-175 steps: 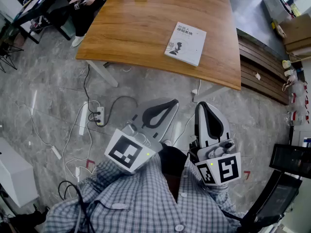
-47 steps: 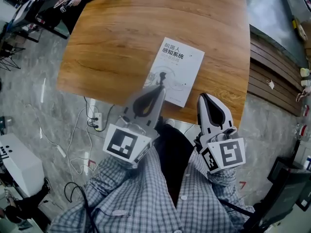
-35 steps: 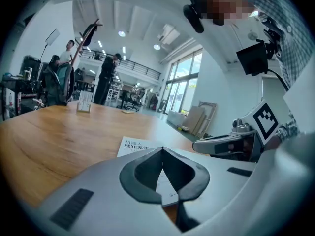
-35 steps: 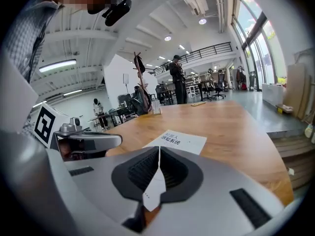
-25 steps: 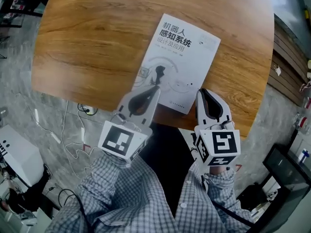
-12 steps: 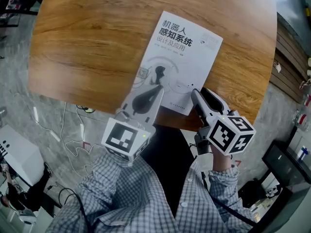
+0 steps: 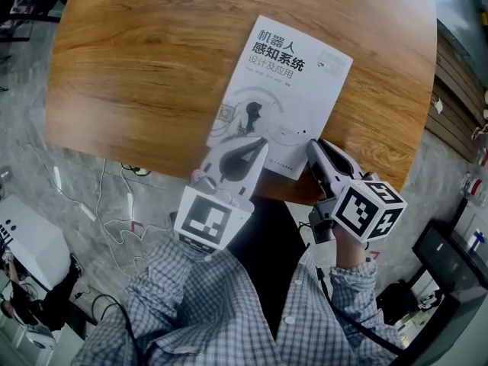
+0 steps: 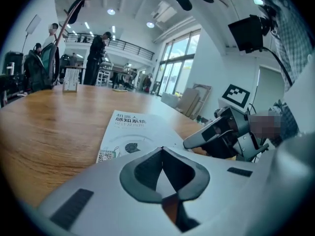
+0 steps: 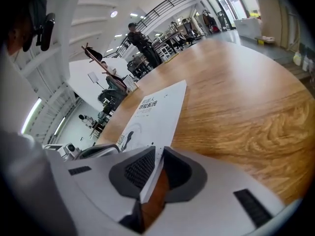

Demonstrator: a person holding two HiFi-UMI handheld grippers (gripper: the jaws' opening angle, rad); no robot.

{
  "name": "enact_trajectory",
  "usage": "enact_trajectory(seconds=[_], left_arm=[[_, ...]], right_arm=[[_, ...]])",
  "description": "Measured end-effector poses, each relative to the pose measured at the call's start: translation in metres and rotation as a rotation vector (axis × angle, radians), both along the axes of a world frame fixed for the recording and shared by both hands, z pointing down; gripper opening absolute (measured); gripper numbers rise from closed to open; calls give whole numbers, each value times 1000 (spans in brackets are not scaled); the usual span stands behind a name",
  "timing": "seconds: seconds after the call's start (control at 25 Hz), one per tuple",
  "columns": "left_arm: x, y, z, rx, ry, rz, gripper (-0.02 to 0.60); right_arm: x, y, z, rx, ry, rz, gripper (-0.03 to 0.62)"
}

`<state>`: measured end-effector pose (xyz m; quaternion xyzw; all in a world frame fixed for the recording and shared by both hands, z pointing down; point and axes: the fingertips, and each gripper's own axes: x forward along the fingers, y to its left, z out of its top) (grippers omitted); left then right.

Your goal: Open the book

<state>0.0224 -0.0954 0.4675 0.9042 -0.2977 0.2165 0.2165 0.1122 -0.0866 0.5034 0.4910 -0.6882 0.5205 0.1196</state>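
The table (image 7: pixel 152 67) is wood with strong grain and a soft sheen, and the book (image 7: pixel 286 90) has a smooth white paper cover. The left gripper (image 7: pixel 258 142) and right gripper (image 7: pixel 314 146) are matt pale plastic; the floor (image 7: pixel 46 166) is polished stone.

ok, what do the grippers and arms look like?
The left gripper and right gripper are light grey shells tapering to a point, with dark grey ribbed pads inside. Each carries a white cube printed with black square markers. Sleeves are blue-and-white check.
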Motion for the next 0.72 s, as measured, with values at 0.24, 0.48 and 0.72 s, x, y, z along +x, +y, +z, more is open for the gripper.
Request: enact_trajectory(seconds=[0.24,0.48,0.72], left_arm=[[11,13,-19,103,-74,156,5],[24,36,-14,242,-268,316,17],[33,60,-17,281,-282,381,161]], right_arm=[[0,-1,-10,13,-66,21,55],[1,-1,-20,25,-158,80,46],[0,-3,-31,43,-239,105,40]])
